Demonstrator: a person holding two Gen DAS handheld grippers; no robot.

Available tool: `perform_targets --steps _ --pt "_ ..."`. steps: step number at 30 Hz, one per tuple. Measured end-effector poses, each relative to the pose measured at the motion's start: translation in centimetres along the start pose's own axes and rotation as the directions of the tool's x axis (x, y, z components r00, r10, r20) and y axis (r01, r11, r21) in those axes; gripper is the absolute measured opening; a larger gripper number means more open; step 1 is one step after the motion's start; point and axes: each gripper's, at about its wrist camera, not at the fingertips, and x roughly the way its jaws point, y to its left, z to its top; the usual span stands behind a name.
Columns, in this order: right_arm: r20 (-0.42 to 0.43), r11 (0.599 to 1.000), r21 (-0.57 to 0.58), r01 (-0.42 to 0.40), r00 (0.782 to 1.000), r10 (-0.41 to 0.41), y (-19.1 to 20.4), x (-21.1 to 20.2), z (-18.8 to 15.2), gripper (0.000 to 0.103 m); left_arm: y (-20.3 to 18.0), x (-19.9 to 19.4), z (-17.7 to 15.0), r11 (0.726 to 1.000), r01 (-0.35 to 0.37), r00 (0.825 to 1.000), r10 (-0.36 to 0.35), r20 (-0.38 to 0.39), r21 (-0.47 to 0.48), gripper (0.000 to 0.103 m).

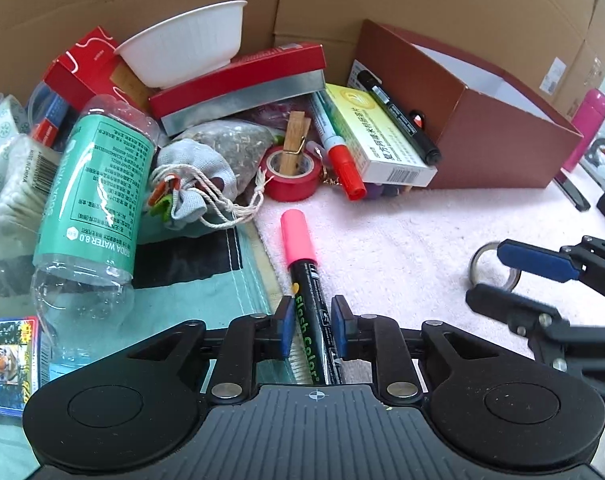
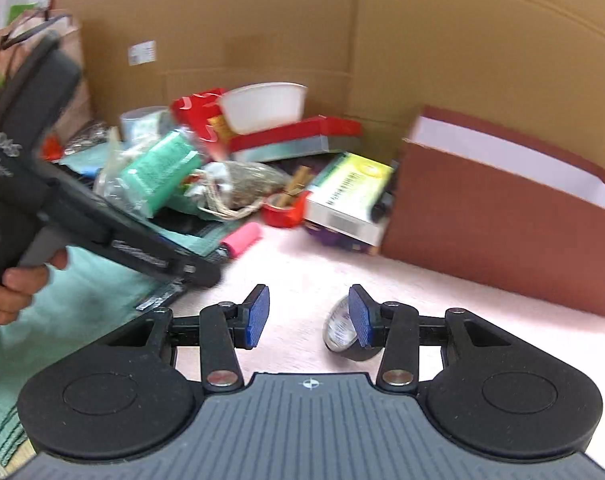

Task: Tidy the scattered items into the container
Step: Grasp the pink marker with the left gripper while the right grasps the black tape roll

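My left gripper (image 1: 312, 326) has its jaws around a black marker with a pink cap (image 1: 304, 272), which lies on the pink towel (image 1: 402, 240); the pads sit beside the barrel with small gaps. My right gripper (image 2: 308, 316) is open, its right pad next to a roll of tape (image 2: 342, 330) lying on the towel. The right gripper also shows in the left wrist view (image 1: 514, 276). The dark red box (image 1: 482, 120), the container, stands open at the back right; it also shows in the right wrist view (image 2: 502, 216).
A clutter pile sits at the back: green-labelled water bottle (image 1: 90, 184), white bowl (image 1: 186, 44) on a red tin (image 1: 242, 80), cloth pouch (image 1: 190, 176), red tape roll (image 1: 290, 176) with a clothespin, red marker (image 1: 338, 152), black marker (image 1: 398, 116) on a yellow medicine box (image 1: 378, 136). Cardboard walls stand behind.
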Motion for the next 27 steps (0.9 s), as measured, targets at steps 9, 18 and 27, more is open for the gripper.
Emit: perform_targets --steps 9,18,27 --pt "0.005 0.994 0.058 0.089 0.996 -0.089 -1.7 0.4 -0.5 0.049 -1.9 -0.8 0.3 0.997 0.042 0.999 -0.044 0.03 0.071 0.023" --pt "-0.03 0.988 0.108 0.113 0.993 -0.111 -3.1 1.3 -1.5 0.055 -2.7 0.5 0.2 0.996 0.041 0.999 -0.041 -0.005 0.084 0.034" --pt "-0.058 0.989 0.11 0.099 0.994 -0.093 -2.7 1.7 -1.6 0.046 -2.9 0.6 0.4 0.995 0.019 1.0 -0.019 -0.009 0.1 0.023"
